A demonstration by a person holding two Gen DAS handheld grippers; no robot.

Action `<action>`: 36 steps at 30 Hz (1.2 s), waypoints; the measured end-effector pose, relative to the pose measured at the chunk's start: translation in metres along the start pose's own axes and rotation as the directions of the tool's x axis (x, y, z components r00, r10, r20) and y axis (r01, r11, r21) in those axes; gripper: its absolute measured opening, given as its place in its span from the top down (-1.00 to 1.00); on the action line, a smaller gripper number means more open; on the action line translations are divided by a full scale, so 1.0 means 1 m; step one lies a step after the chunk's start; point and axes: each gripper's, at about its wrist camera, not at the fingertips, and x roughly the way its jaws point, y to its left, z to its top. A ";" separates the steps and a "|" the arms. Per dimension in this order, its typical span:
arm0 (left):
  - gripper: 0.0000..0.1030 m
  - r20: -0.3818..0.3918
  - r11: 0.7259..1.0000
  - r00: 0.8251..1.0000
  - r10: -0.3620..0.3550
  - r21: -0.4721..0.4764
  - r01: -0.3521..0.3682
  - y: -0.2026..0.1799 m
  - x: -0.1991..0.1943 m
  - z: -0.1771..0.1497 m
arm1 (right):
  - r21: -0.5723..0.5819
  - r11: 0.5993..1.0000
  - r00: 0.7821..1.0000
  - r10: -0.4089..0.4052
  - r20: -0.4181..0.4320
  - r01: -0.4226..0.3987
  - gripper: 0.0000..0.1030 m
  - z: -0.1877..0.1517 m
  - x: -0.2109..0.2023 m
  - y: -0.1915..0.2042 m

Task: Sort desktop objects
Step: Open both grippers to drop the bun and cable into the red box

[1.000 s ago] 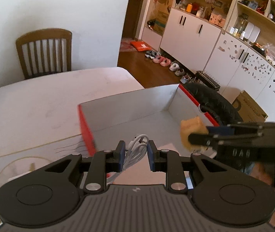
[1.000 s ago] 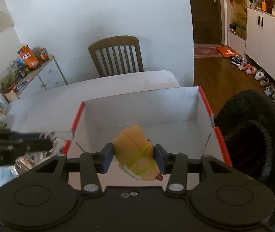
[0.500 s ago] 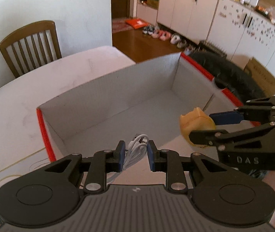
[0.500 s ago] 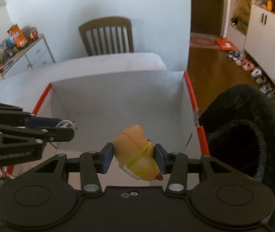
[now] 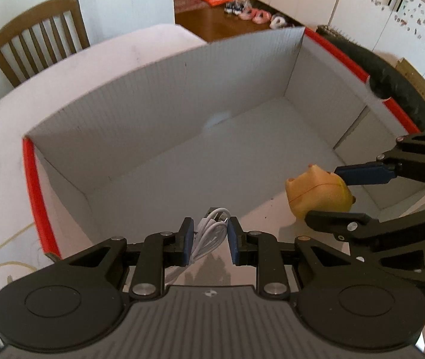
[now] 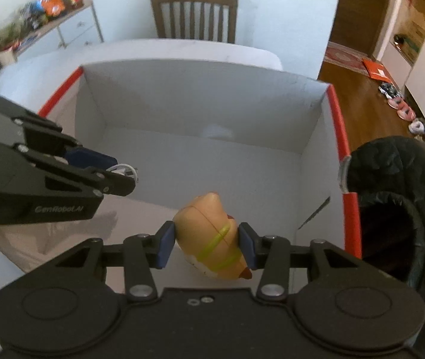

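A red cardboard box (image 5: 164, 101) with a bare white inside lies open on the white table (image 5: 117, 51). My left gripper (image 5: 208, 239) is shut on a coiled white cable (image 5: 209, 233) and hangs over the box's near left part. My right gripper (image 6: 206, 243) is shut on a tan plastic toy (image 6: 209, 227) with yellow-green bands, above the near right of the box (image 6: 200, 104). From the left wrist view the toy (image 5: 317, 193) sits between the right gripper's fingers (image 5: 362, 175). The left gripper (image 6: 122, 175) with the cable shows at the left of the right wrist view.
A wooden chair (image 6: 194, 15) stands behind the table. A black padded chair (image 6: 397, 197) is close to the box's right wall. A low cabinet (image 6: 48, 21) with packets and jars stands at the far left. Shoes (image 5: 254, 15) lie on the wooden floor.
Both grippers have come down and tilted further downward over the box, so its inside fills more of each view. Each keeps its hold, on the cable and on the toy.
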 end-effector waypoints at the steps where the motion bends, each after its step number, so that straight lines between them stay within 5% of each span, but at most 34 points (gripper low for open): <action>1: 0.56 -0.015 1.000 1.000 -0.009 -0.005 0.009 0.001 0.003 0.000 | -0.005 1.000 1.000 0.002 -0.001 -0.002 0.13 -0.001 0.001 0.001; 13: 0.56 -0.166 0.999 0.985 -0.052 -0.019 0.049 0.004 0.024 0.005 | -0.022 1.000 1.000 -0.003 -0.005 0.003 0.10 0.002 0.007 0.001; 25: 0.54 -0.165 1.000 0.986 -0.031 -0.006 0.030 0.003 0.023 0.002 | 0.011 1.000 1.000 0.008 0.006 -0.008 -0.13 0.001 0.006 -0.001; 27: 0.41 -0.149 1.000 0.988 -0.030 -0.010 0.028 0.004 0.020 0.001 | 0.017 1.000 1.000 0.012 0.015 -0.012 -0.18 0.000 0.004 -0.003; 29: -0.05 -0.128 0.999 0.991 -0.036 -0.017 0.034 0.008 0.014 -0.002 | 0.024 1.000 1.000 0.008 0.028 -0.009 -0.25 0.000 -0.001 -0.004; 36: -0.28 -0.049 0.998 0.997 -0.062 -0.012 0.062 0.002 -0.013 -0.005 | 0.043 0.999 0.996 0.027 0.083 -0.030 -0.40 -0.001 -0.025 -0.010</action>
